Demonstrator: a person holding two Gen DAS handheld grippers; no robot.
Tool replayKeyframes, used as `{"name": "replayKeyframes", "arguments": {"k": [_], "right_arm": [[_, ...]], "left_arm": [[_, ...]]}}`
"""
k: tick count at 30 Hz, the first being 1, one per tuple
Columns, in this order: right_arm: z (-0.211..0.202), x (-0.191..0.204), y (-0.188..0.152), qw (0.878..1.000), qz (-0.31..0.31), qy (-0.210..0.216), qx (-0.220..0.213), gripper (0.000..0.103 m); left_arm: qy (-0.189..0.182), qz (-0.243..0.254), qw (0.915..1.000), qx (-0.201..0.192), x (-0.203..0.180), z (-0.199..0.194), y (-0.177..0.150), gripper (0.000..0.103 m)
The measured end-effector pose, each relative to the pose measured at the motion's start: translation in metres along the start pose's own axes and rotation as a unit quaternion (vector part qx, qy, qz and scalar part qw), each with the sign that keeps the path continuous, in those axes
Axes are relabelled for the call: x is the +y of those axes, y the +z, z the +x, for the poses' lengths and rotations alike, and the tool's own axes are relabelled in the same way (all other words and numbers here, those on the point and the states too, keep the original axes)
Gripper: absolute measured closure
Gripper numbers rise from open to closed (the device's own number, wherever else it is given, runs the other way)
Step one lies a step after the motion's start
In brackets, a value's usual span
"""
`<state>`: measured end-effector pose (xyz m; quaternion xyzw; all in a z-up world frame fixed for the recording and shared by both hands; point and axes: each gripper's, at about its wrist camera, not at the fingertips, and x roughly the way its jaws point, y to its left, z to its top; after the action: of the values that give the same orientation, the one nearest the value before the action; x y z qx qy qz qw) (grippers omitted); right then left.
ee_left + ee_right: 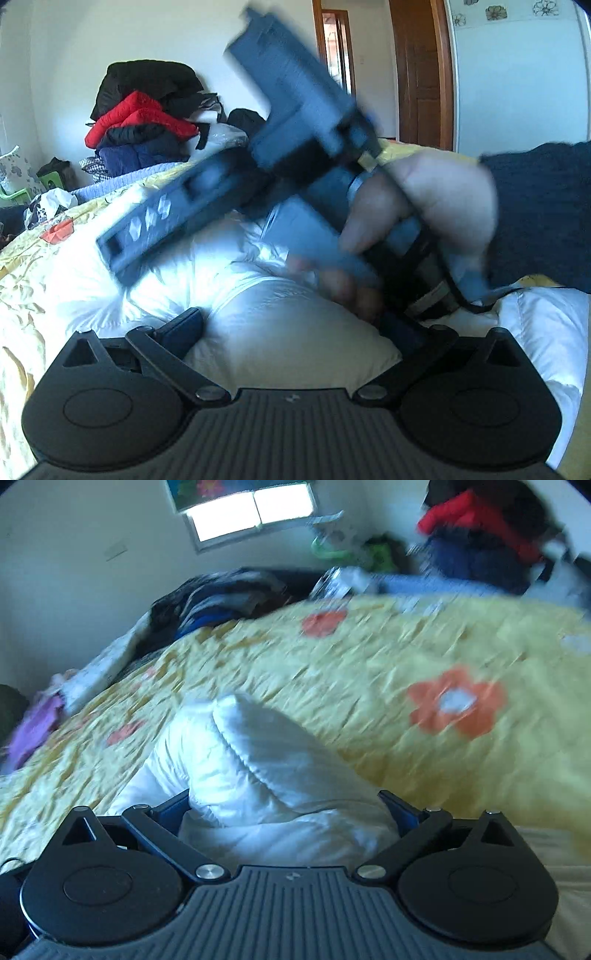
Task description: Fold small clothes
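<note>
Both tongs wide apart. White garment (258,775) bunched on the yellow quilt (388,657), lying between the fingers of my right gripper (291,808); jaws spread, can't tell if they touch the fabric. Left gripper (295,328) also spread, hovering over the same white cloth. Left view: my right hand (424,206) holds the blurred grey tool just ahead of the left one. Clothes pile (144,118) sits at the far side of the bed.
</note>
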<state>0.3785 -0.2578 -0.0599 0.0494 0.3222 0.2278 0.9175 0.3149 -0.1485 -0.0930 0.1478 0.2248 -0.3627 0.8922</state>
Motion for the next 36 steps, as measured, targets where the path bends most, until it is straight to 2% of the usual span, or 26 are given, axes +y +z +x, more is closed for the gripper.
{"name": "replayKeyframes", "arguments": {"k": [3,4,6,7,9,10,12,14,15,17,21,27,30,32,33,34,36], "right_arm": [[-0.042,0.015,0.011,0.996,-0.035,-0.044,-0.063,0.000],[-0.055,0.020,0.015,0.995,-0.047,-0.043,-0.078,0.000],[-0.077,0.032,0.025,0.995,-0.061,-0.004,-0.081,0.000],[-0.082,0.037,0.028,0.995,-0.061,0.018,-0.075,0.000],[-0.079,0.045,0.033,0.994,-0.059,0.081,-0.035,0.001],[-0.071,0.048,0.034,0.993,-0.066,0.097,-0.013,0.001],[-0.045,0.051,0.029,0.993,-0.083,0.080,0.034,0.001],[-0.013,0.038,0.023,0.993,-0.073,0.051,0.080,0.003],[0.002,0.029,0.018,0.992,-0.067,0.050,0.099,0.003],[0.013,0.015,0.011,0.992,-0.044,0.076,0.093,0.003],[0.022,0.003,0.011,0.989,-0.019,0.099,0.104,0.004],[0.017,-0.004,0.005,0.991,-0.007,0.115,0.072,0.004],[-0.008,-0.002,0.015,0.996,0.014,0.061,0.064,0.012],[-0.039,-0.010,0.018,0.998,0.039,0.027,0.042,0.007],[-0.059,-0.017,0.017,0.998,0.051,0.018,0.023,0.001],[-0.078,-0.024,0.012,0.998,0.066,0.015,0.009,0.000],[-0.113,-0.046,-0.003,0.994,0.112,0.021,0.000,0.000]], "left_arm": [[0.003,-0.001,1.0000,-0.005,0.000,0.002,-0.001,0.000],[0.004,-0.001,1.0000,-0.006,0.000,0.002,-0.001,0.000],[0.005,-0.001,1.0000,-0.008,0.000,0.002,0.000,0.000],[0.005,-0.001,0.9999,-0.009,0.000,0.002,-0.001,0.000],[0.007,0.000,0.9999,-0.009,-0.006,-0.003,-0.004,0.000],[0.007,0.001,0.9999,-0.009,-0.006,-0.002,-0.004,0.000],[0.008,0.001,0.9999,-0.009,-0.004,0.000,-0.003,0.000],[0.009,0.001,0.9999,-0.010,-0.004,0.000,-0.003,0.000],[0.011,-0.001,0.9999,-0.010,-0.003,0.001,-0.002,0.000],[0.011,-0.010,0.9999,-0.002,0.000,0.003,-0.002,0.000],[0.007,-0.017,0.9998,0.010,0.003,0.008,0.000,0.000],[0.012,-0.008,0.9999,0.008,0.002,0.005,0.000,0.000],[0.024,-0.009,0.9996,-0.008,0.006,0.001,0.001,0.000],[0.054,-0.006,0.9982,-0.027,0.000,-0.015,0.000,0.000],[0.070,-0.006,0.9968,-0.039,-0.001,-0.027,0.002,0.000],[0.082,-0.015,0.9950,-0.054,0.000,-0.042,0.004,0.000],[0.079,-0.056,0.9917,-0.085,0.012,-0.076,0.006,0.000]]}}
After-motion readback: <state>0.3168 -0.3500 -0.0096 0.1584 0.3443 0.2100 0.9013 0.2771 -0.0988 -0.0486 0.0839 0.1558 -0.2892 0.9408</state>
